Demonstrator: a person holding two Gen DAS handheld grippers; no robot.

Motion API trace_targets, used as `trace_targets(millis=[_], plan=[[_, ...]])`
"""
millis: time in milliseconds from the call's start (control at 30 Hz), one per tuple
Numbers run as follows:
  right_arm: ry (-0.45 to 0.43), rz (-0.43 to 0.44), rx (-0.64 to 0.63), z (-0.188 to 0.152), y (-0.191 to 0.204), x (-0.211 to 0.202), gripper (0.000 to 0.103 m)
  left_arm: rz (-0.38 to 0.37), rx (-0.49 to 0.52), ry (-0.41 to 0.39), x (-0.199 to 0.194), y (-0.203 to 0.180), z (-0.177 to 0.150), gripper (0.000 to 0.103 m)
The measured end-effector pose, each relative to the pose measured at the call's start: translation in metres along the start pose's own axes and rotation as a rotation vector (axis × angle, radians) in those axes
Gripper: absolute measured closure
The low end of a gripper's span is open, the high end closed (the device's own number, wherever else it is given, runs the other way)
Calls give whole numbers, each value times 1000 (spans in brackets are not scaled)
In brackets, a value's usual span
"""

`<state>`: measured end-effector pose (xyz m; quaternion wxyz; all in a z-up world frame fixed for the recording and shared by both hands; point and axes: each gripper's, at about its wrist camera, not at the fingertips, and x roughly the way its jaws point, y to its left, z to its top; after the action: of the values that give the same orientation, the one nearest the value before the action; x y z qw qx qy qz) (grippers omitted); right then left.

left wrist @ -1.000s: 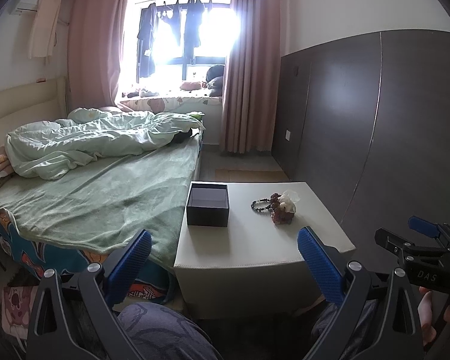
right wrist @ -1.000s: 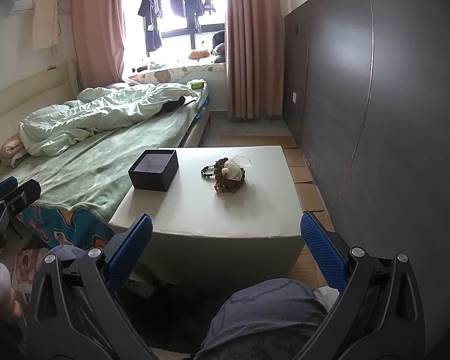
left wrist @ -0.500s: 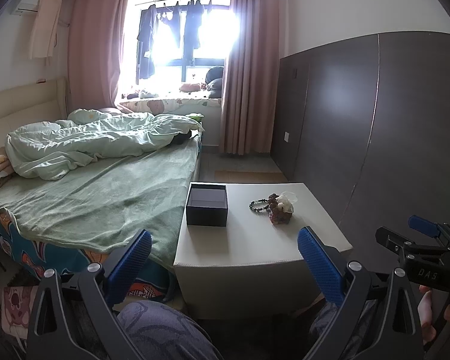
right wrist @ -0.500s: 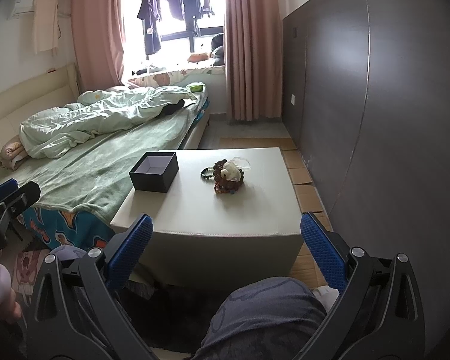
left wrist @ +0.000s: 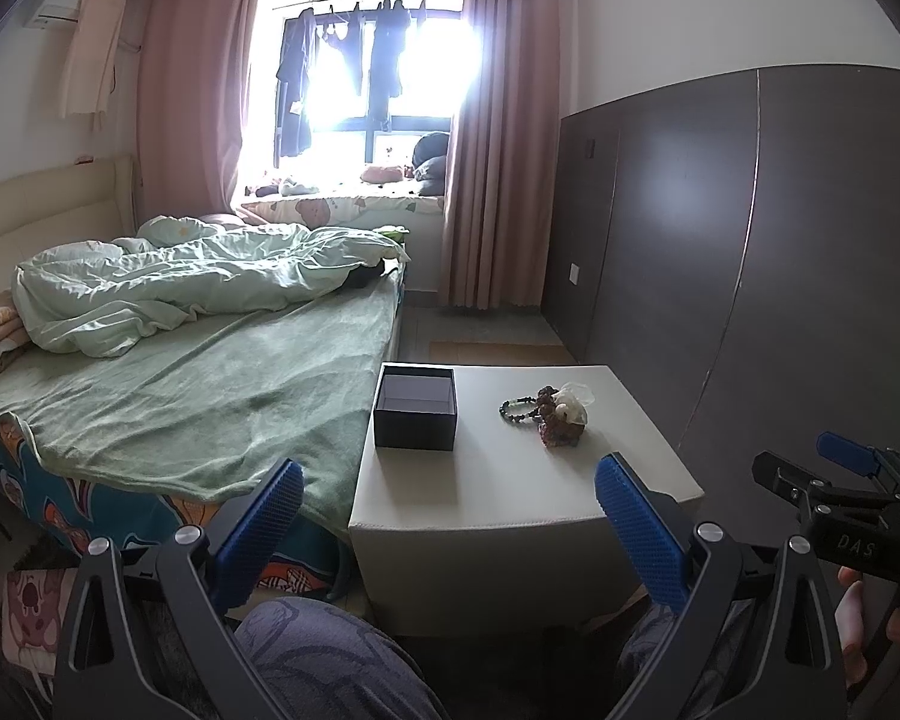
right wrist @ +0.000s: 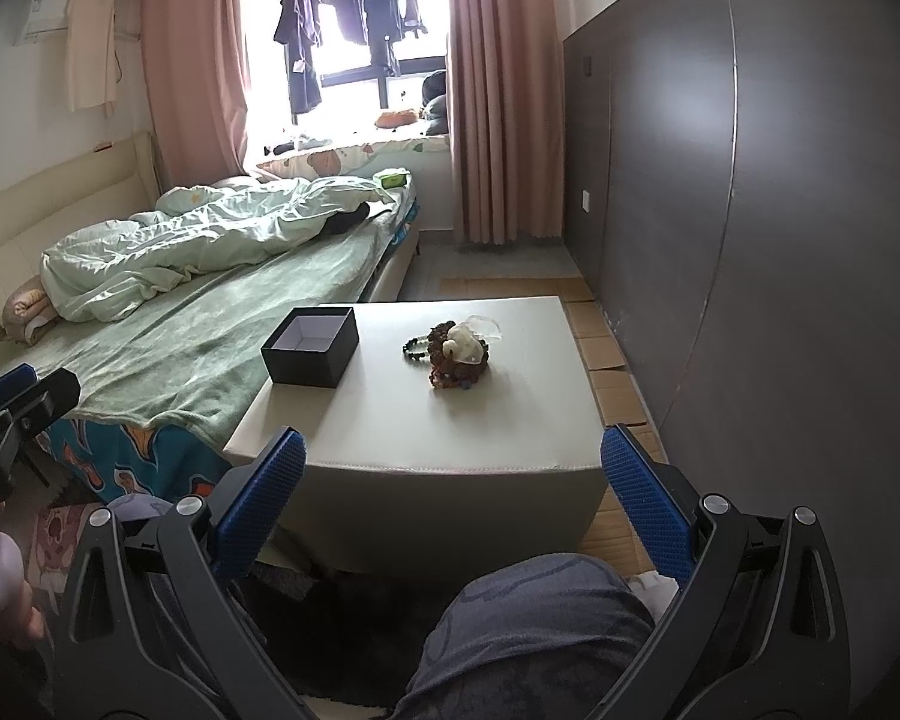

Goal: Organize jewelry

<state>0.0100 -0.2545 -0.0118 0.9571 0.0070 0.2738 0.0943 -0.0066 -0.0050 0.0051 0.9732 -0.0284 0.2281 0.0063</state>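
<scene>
An open black box (left wrist: 414, 407) (right wrist: 312, 345) stands empty on the left part of a white low table (left wrist: 510, 480) (right wrist: 450, 420). A heap of bead bracelets (left wrist: 549, 414) (right wrist: 453, 351), dark, brown and white, lies to its right. My left gripper (left wrist: 450, 516) is open and empty, held well short of the table's near edge. My right gripper (right wrist: 453, 489) is open and empty too, also short of the table; it shows at the right edge of the left wrist view (left wrist: 834, 480).
A bed with a green blanket (left wrist: 180, 384) (right wrist: 198, 336) adjoins the table's left side. A dark panelled wall (left wrist: 750, 270) (right wrist: 750, 210) runs along the right. My knees (left wrist: 330, 660) (right wrist: 540, 630) are below the grippers.
Both views have shifted slightly; the table sits a touch lower and farther in the left view. The grippers stay open and nothing on the table has moved.
</scene>
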Motion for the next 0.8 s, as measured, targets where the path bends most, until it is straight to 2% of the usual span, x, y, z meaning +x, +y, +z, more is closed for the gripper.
trace_targets(millis=[300, 800], plan=[[4, -6, 19, 4, -6, 13, 4, -8, 1, 16, 12, -4, 5, 8], [74, -2, 121, 23, -42, 87, 4, -40, 5, 72, 92, -7, 25, 8]])
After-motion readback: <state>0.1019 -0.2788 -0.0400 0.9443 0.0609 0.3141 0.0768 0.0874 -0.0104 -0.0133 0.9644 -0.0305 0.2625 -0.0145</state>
